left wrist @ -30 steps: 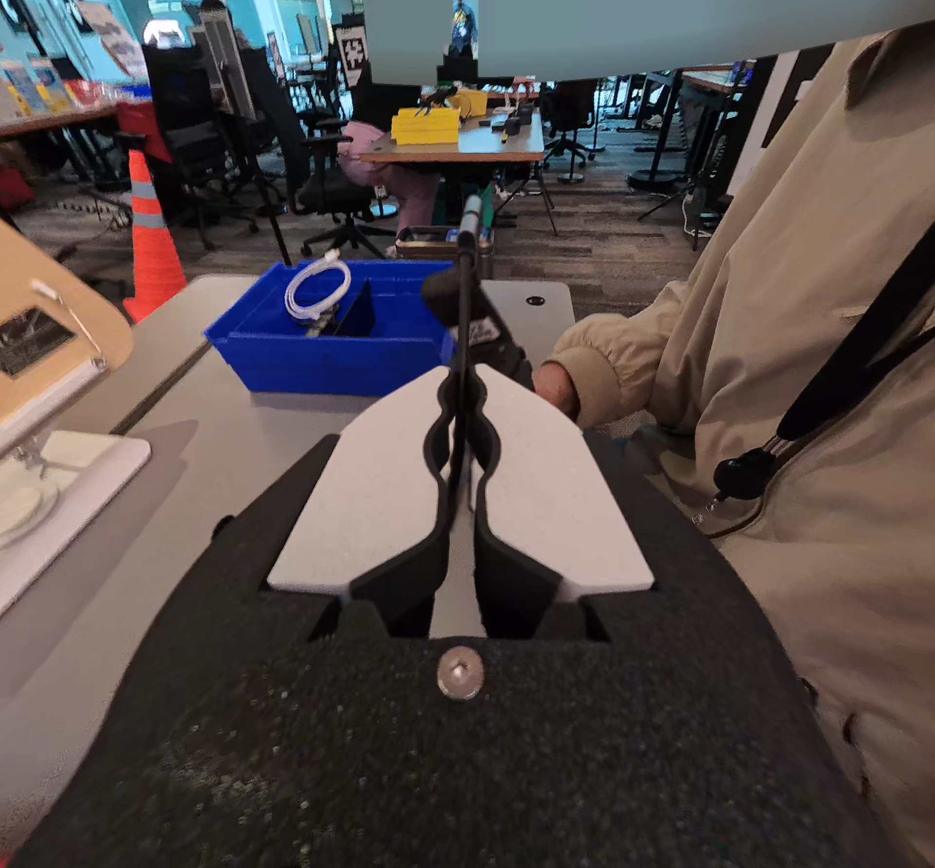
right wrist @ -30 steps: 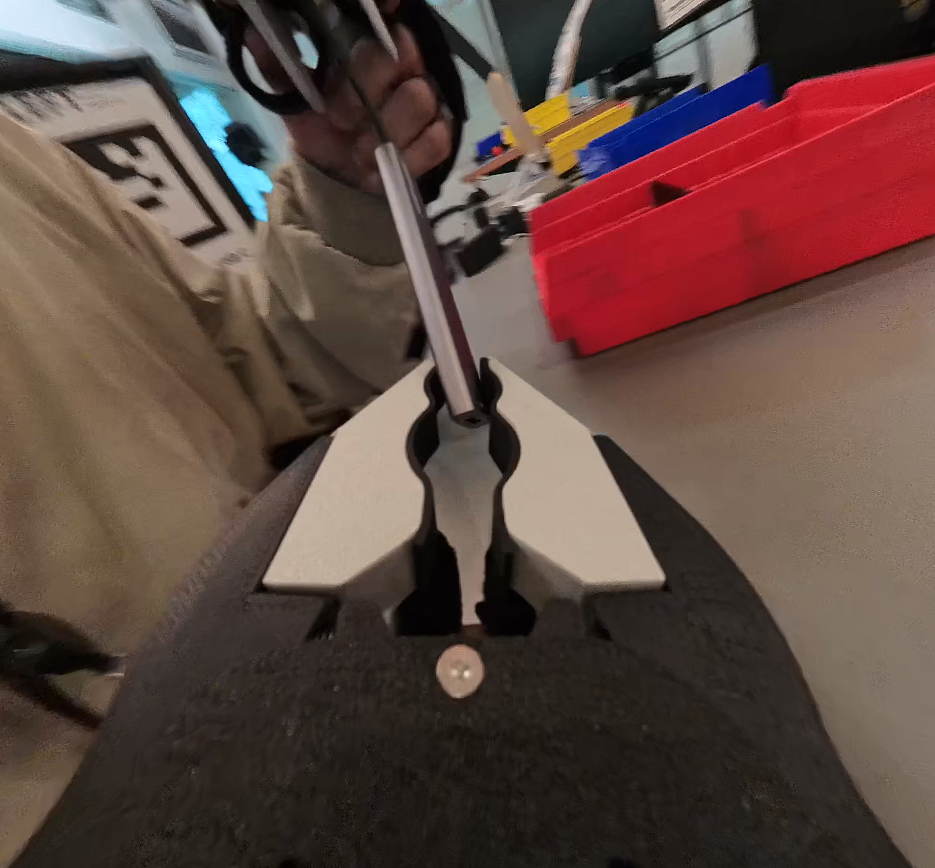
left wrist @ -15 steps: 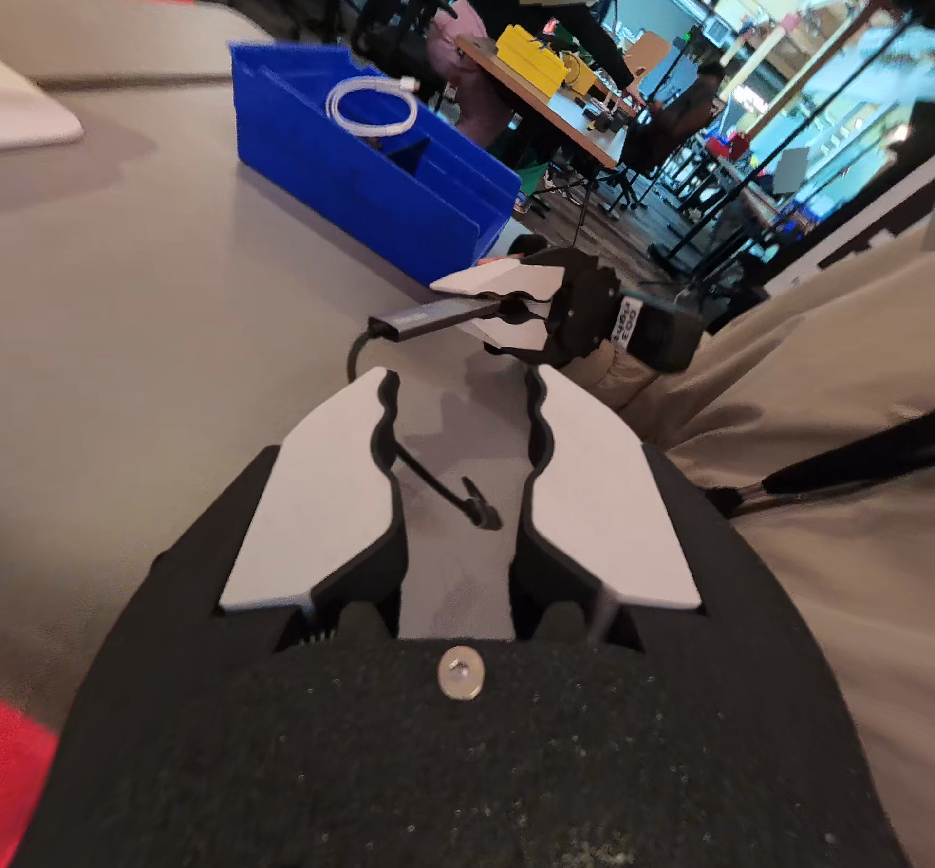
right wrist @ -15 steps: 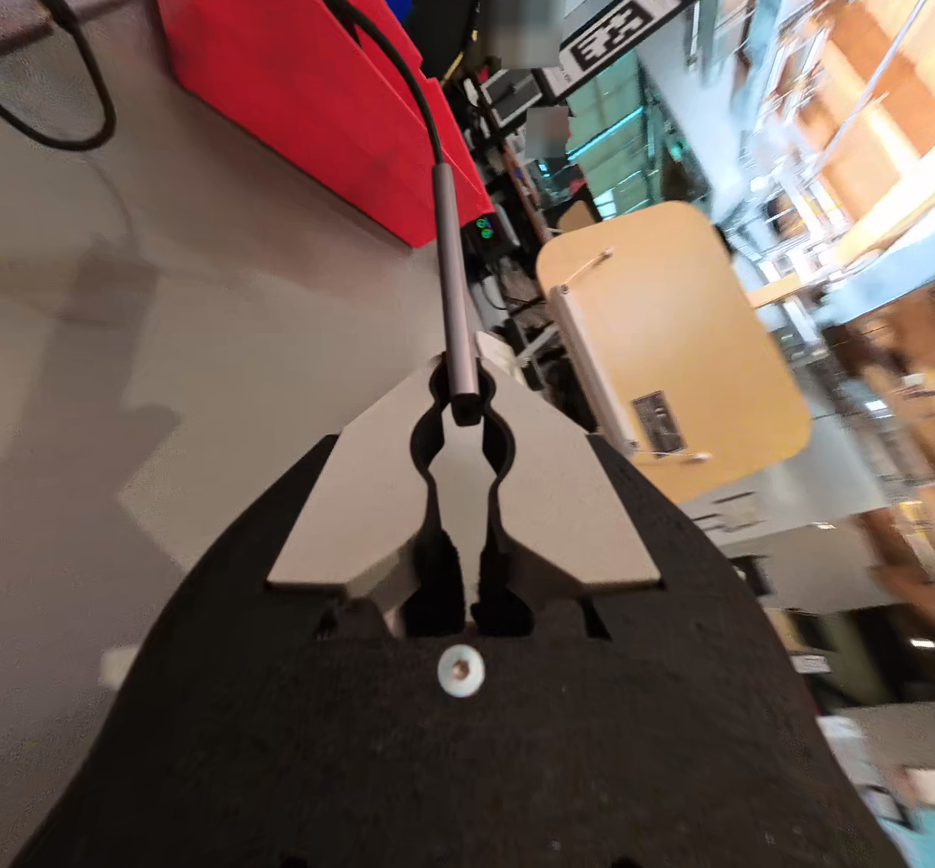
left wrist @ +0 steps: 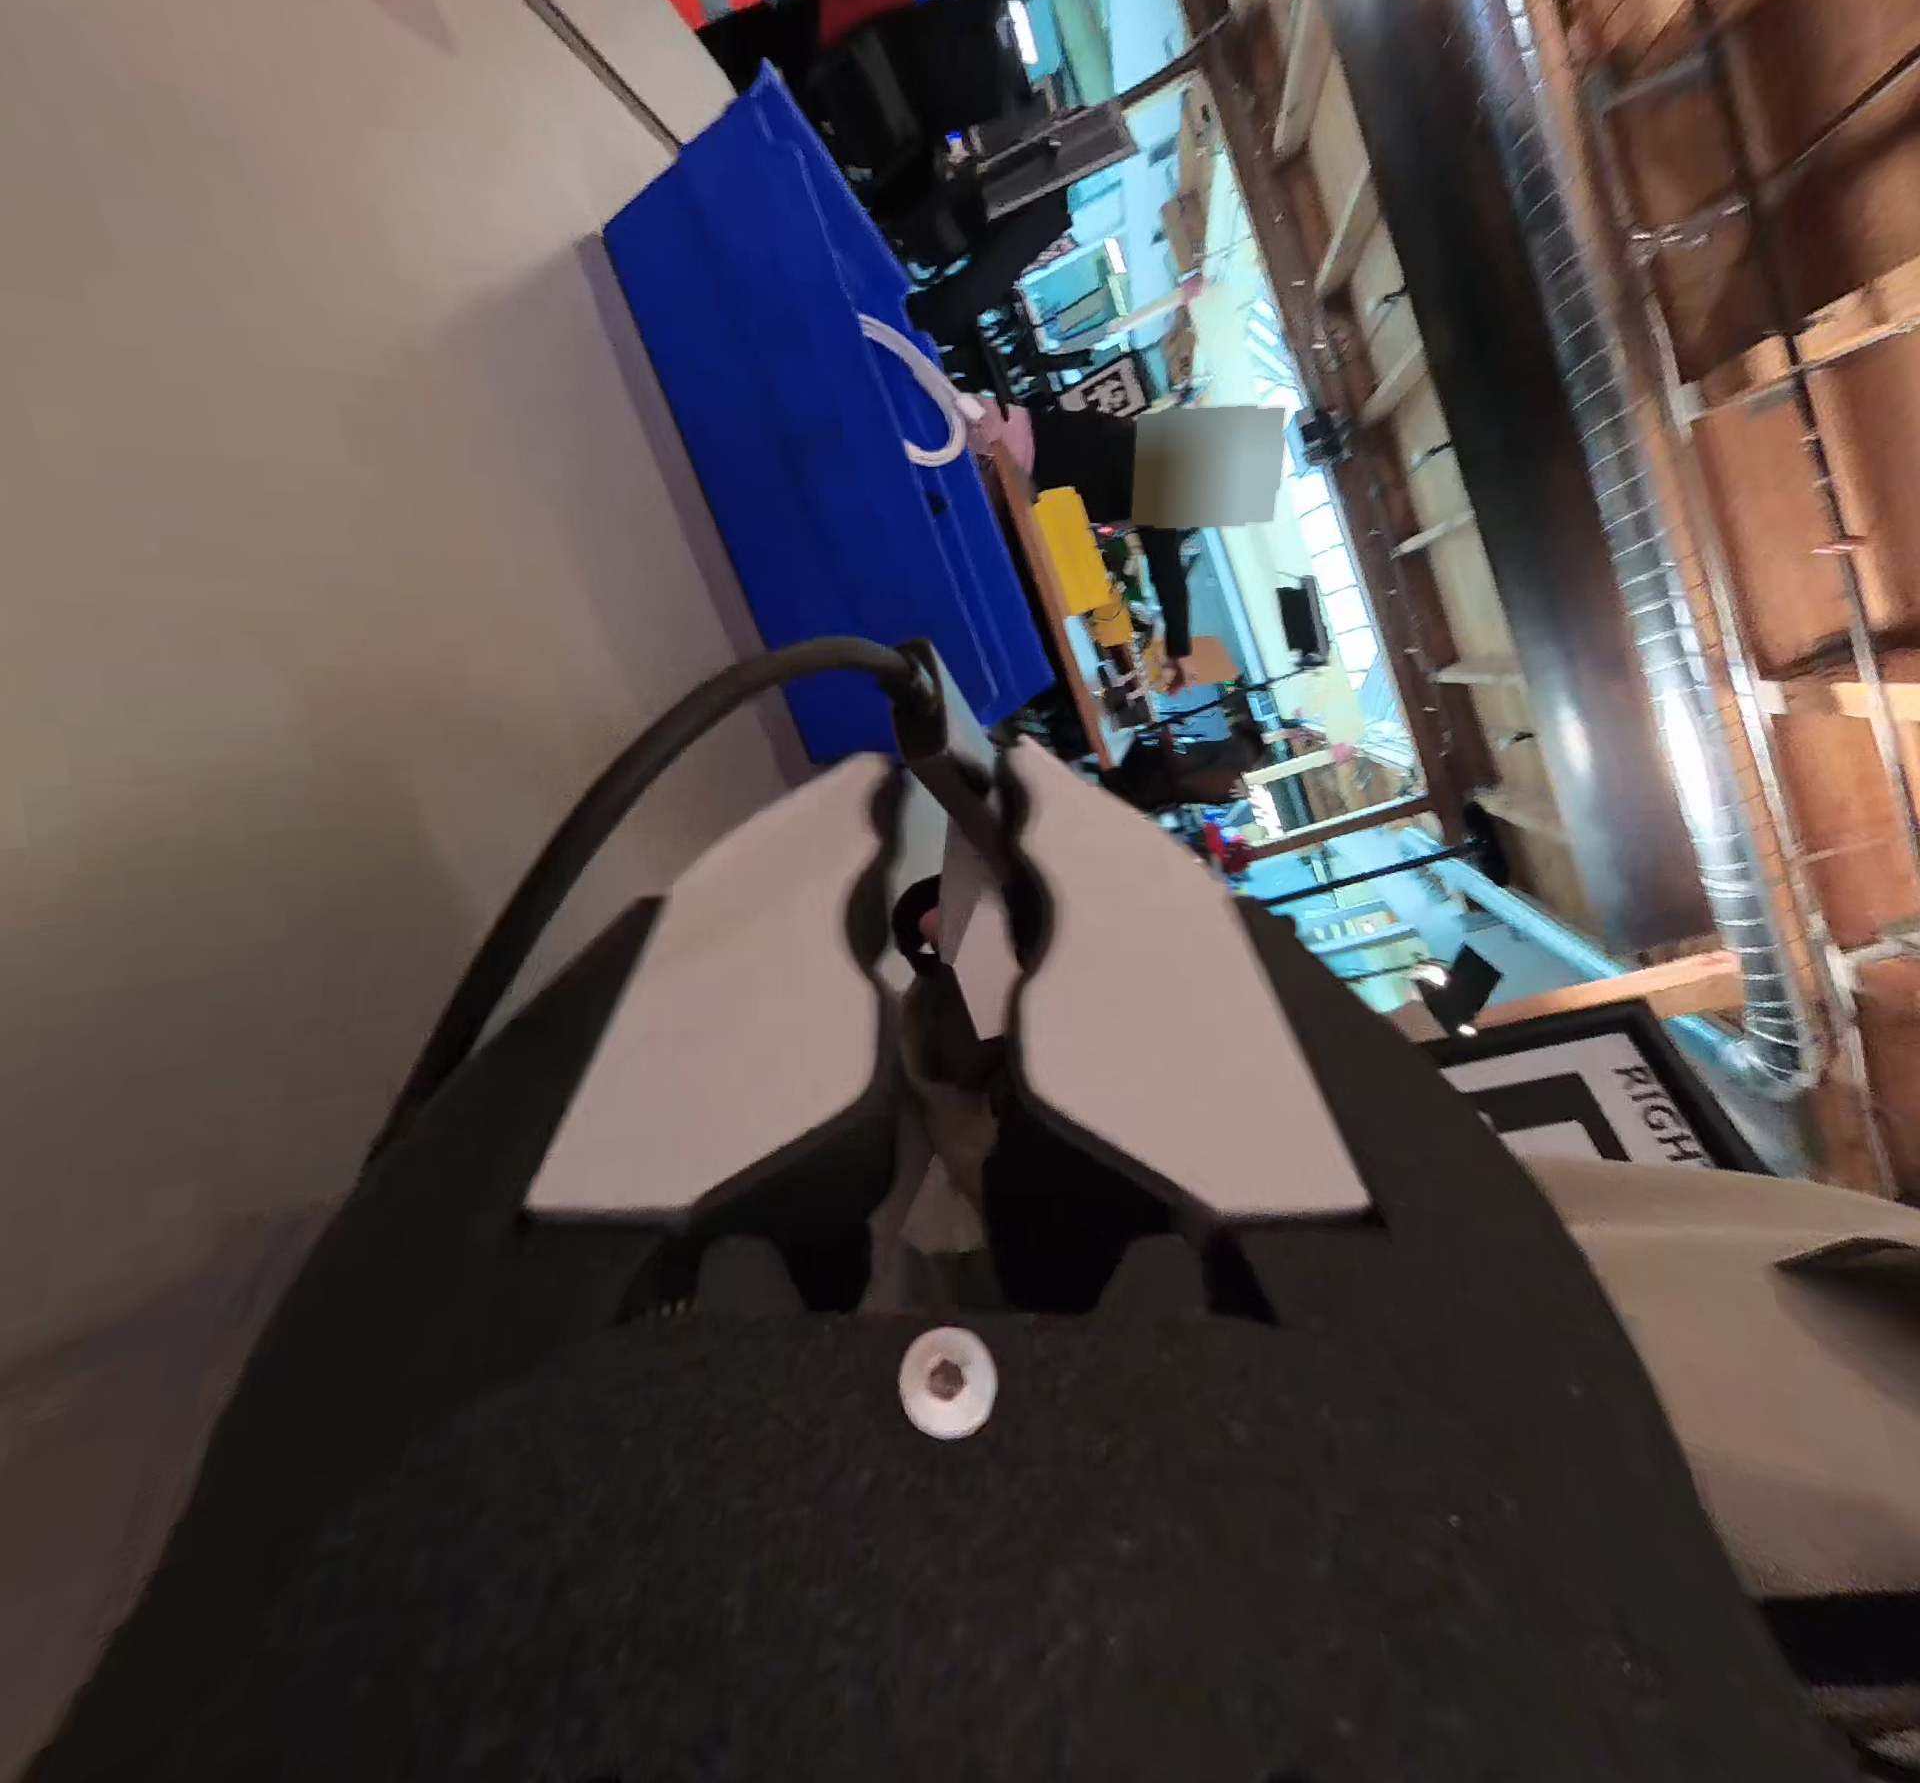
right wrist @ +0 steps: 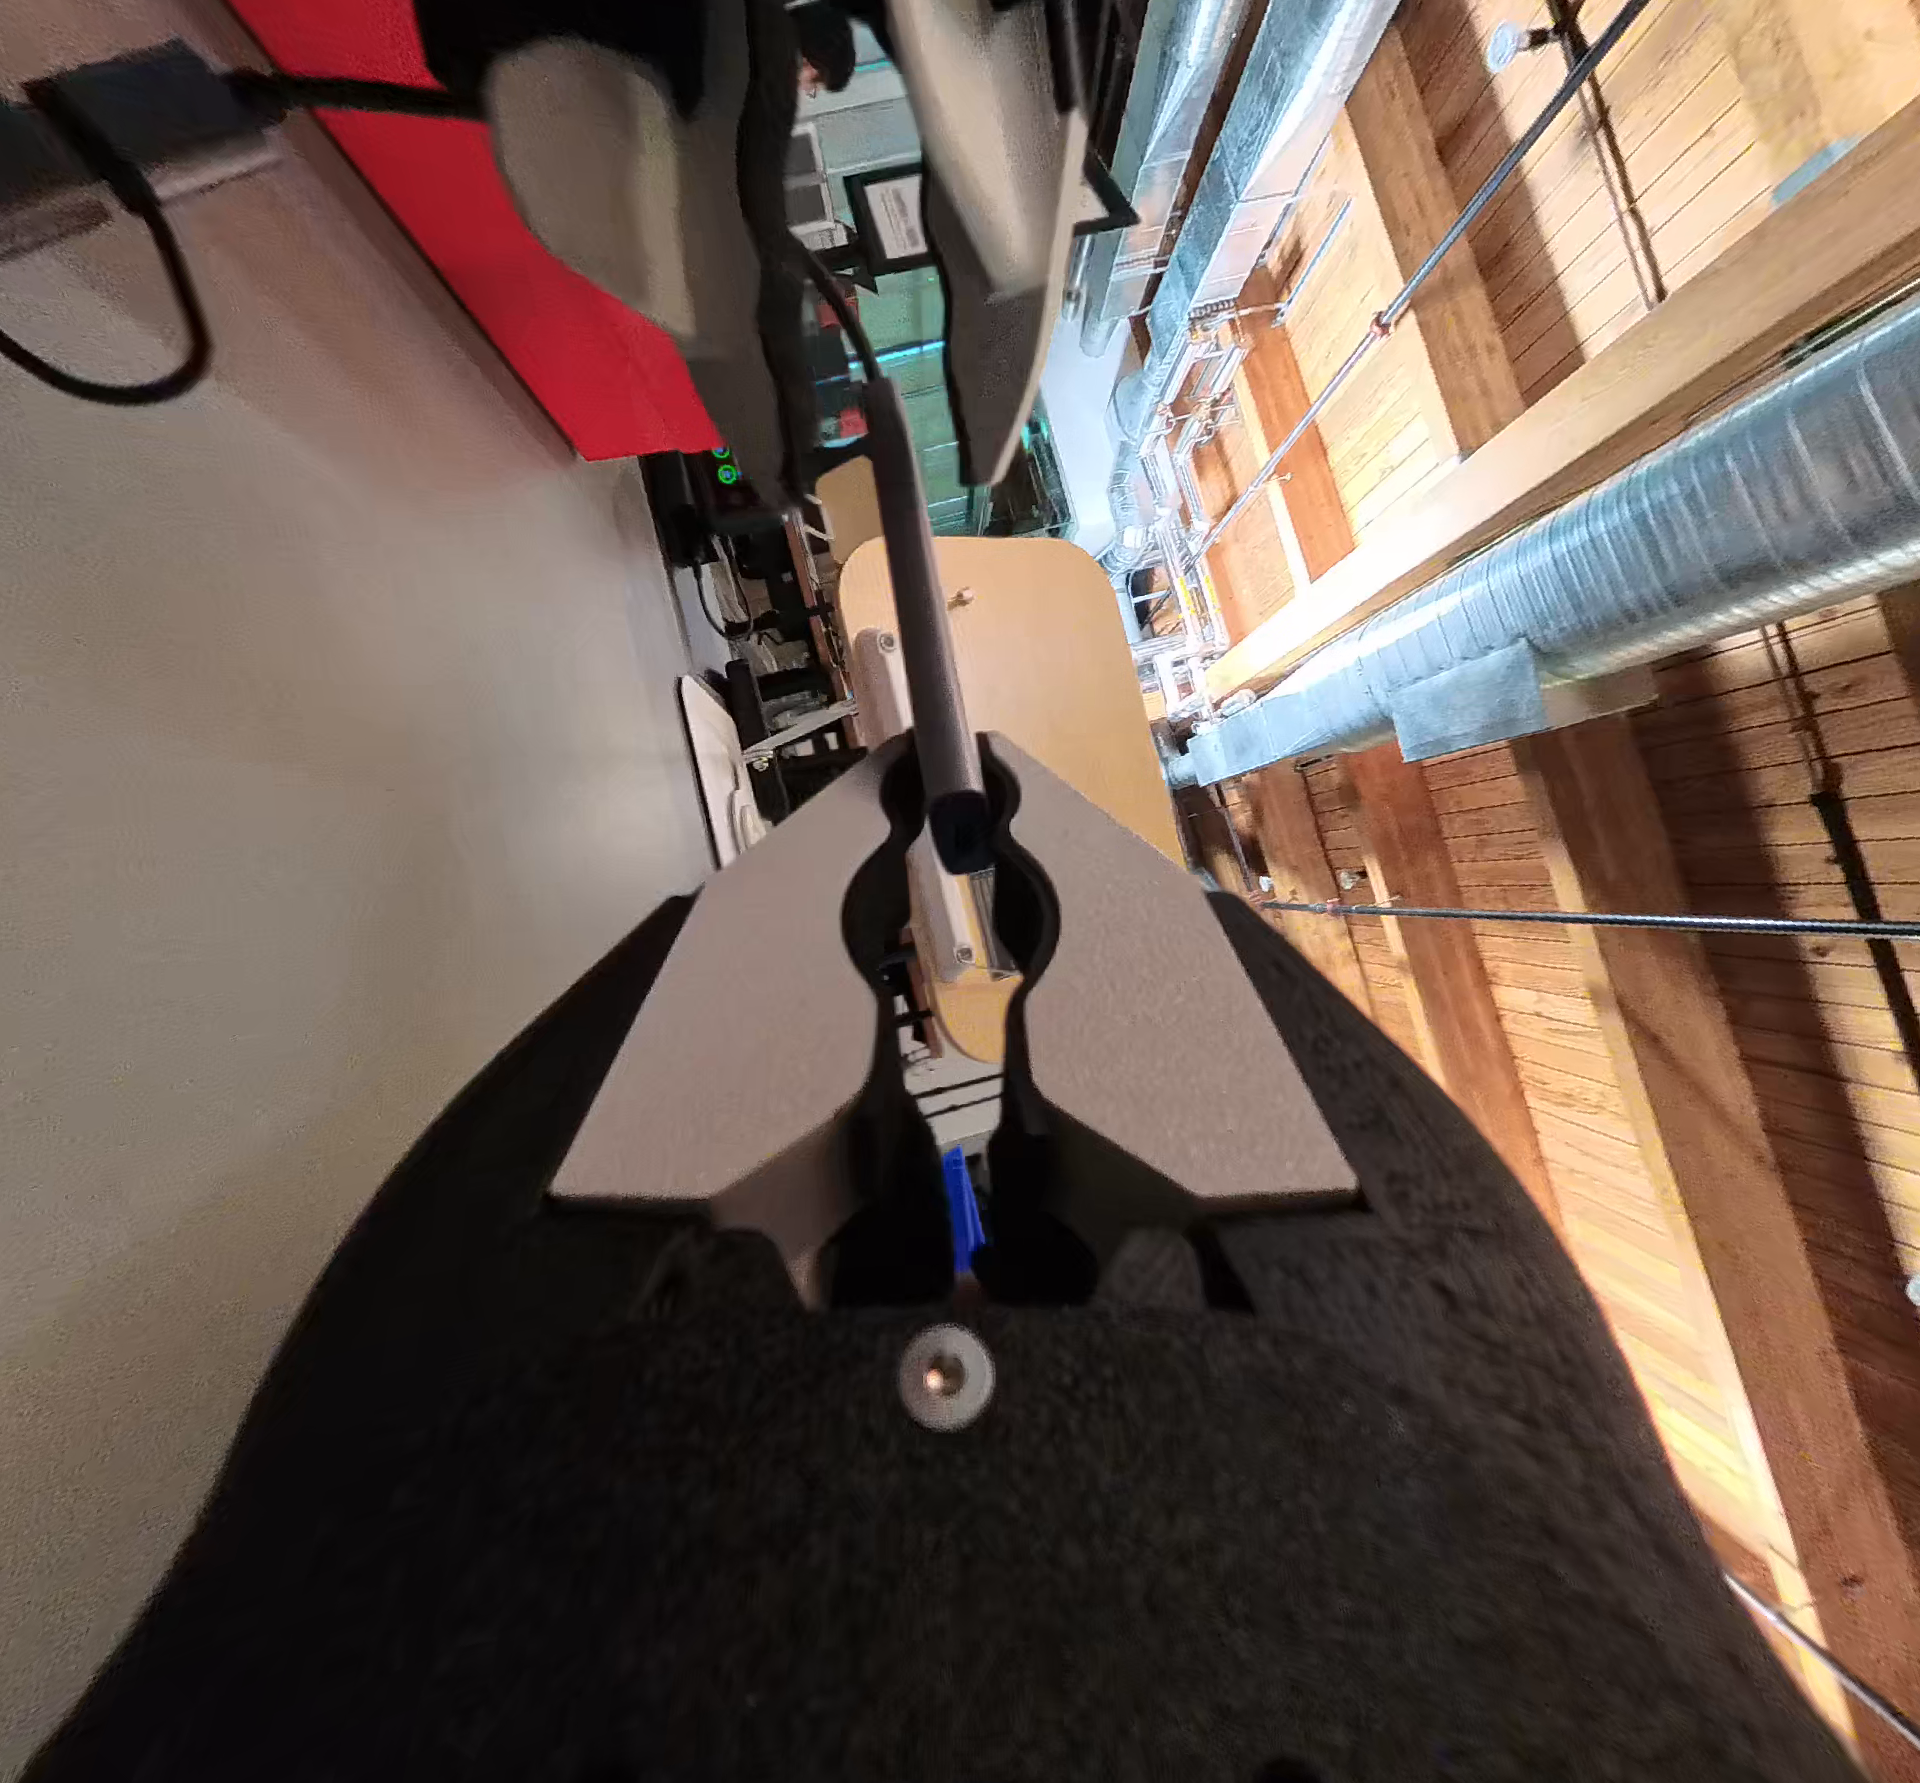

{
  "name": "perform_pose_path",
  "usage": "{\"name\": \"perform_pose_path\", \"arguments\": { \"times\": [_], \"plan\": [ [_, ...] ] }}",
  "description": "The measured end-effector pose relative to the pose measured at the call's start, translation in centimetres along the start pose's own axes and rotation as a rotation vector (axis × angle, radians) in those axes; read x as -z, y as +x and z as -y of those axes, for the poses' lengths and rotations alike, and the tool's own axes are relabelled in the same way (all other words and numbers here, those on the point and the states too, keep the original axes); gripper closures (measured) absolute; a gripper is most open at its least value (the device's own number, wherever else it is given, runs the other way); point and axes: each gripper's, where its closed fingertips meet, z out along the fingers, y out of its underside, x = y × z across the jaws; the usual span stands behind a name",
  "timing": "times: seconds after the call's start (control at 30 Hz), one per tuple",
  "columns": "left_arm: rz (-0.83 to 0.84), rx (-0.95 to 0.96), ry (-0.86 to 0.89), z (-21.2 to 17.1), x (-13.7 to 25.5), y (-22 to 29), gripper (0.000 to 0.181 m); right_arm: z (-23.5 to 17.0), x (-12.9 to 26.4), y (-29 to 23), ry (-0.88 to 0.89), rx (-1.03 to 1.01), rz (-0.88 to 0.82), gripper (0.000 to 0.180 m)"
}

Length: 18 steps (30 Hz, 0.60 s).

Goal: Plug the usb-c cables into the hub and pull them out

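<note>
My right gripper [right wrist: 945,751] is shut on the near end of the slim grey hub [right wrist: 920,611], which points away from it above the table. The hub's black cable [left wrist: 644,777] arcs from its far end down to the left. My left gripper [left wrist: 945,762] faces the right one, its jaws narrowed around the hub's cable end [left wrist: 961,803] with a small gap left. In the right wrist view the left gripper [right wrist: 873,476] straddles that end. A black plug [right wrist: 145,123] with a looped black cable lies on the table by the red bin.
Both views are rolled sideways, with the grey table [left wrist: 260,486] on the left. A blue bin [left wrist: 810,445] holds a coiled white cable [left wrist: 925,393]. A red bin [right wrist: 416,123] stands on the table. A wooden chair [right wrist: 1049,653] is beyond the edge. The gap from one gripper's tips to the other's is roughly 5 cm.
My left gripper let go of the thin black cable, opened wide, and has now narrowed around the hub's cable end. My right gripper kept hold of the hub while both views rolled sideways.
</note>
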Motion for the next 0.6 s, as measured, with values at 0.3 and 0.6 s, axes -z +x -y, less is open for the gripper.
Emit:
{"name": "perform_pose_path", "arguments": {
  "times": [0.3,0.6],
  "plan": [
    [-0.214,0.074,0.062,0.2,0.3,-0.7,0.172,0.8,0.0,-2.9,0.071,-0.324,0.202,0.159],
    [-0.495,-0.166,0.246,1.7,2.3,2.5,0.172,4.7,0.8,-2.1,0.242,-1.642,0.732,0.098]
  ]
}}
